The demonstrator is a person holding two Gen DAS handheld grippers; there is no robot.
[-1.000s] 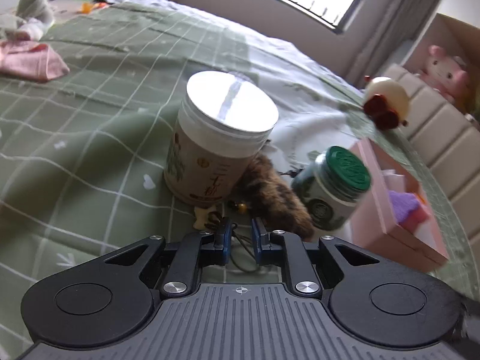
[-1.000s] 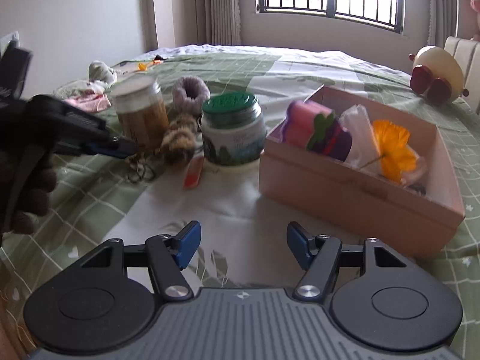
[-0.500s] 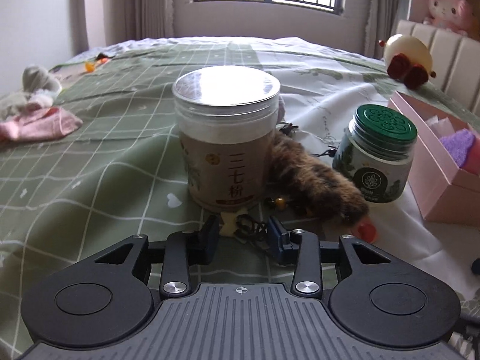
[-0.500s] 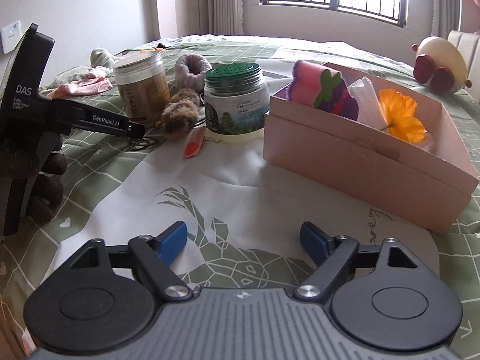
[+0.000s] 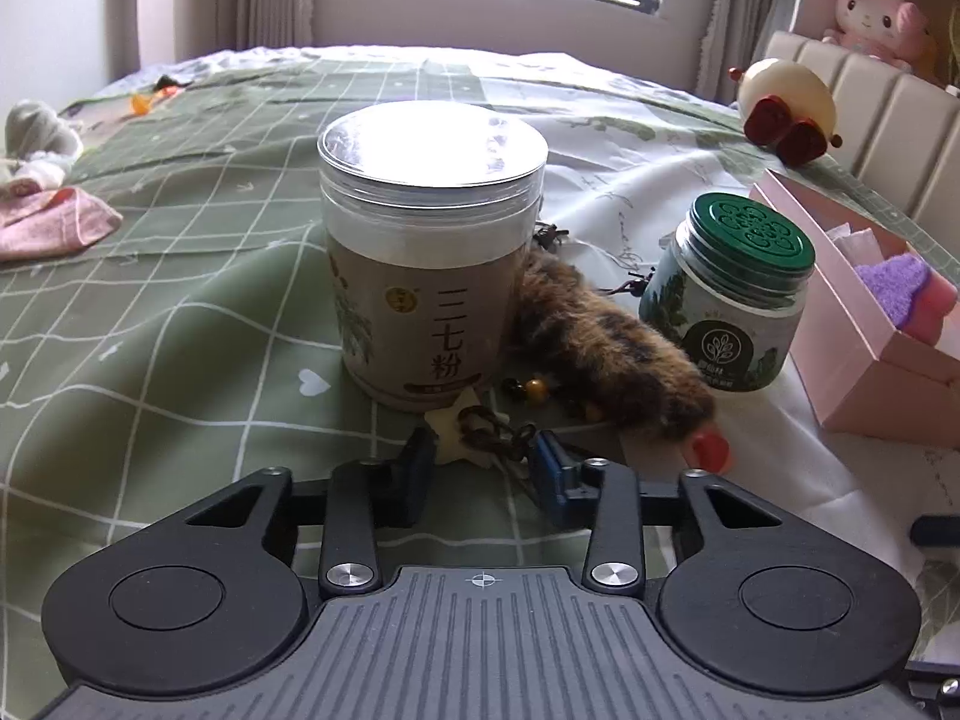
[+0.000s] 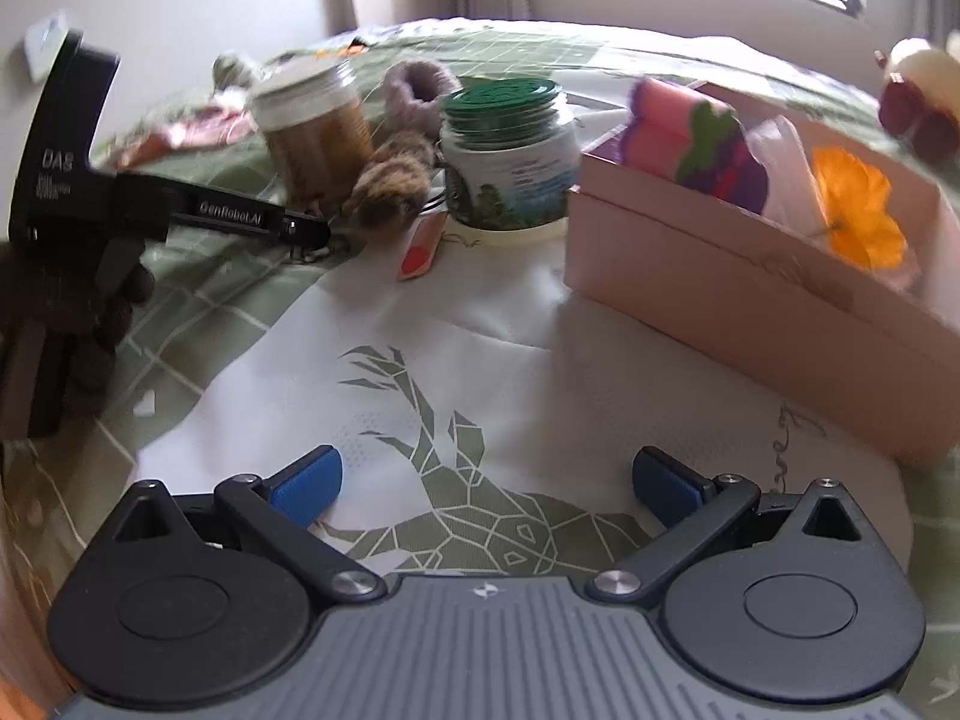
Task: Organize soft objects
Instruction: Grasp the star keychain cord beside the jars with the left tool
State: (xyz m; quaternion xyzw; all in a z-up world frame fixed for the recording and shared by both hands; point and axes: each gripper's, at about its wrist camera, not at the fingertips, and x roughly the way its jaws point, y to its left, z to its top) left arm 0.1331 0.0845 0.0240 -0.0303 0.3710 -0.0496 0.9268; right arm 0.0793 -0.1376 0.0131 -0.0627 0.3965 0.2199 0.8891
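Observation:
My left gripper is open low over the bed, its blue pads either side of a dark cord with a pale star charm. Just beyond stands a brown jar with a clear lid. A furry brown tail lies to its right, next to a green-lidded jar. The pink box holds a pink-purple soft toy and an orange flower. My right gripper is open and empty over the white patterned sheet. The left gripper also shows in the right wrist view.
A lilac scrunchie lies behind the jars. A pink cloth and a grey soft toy lie at the far left of the bed. A round cream toy and a pink plush sit by the headboard.
My left gripper has levelled out and its jaws have widened around the cord and star charm. My right gripper has moved closer to the box and jars.

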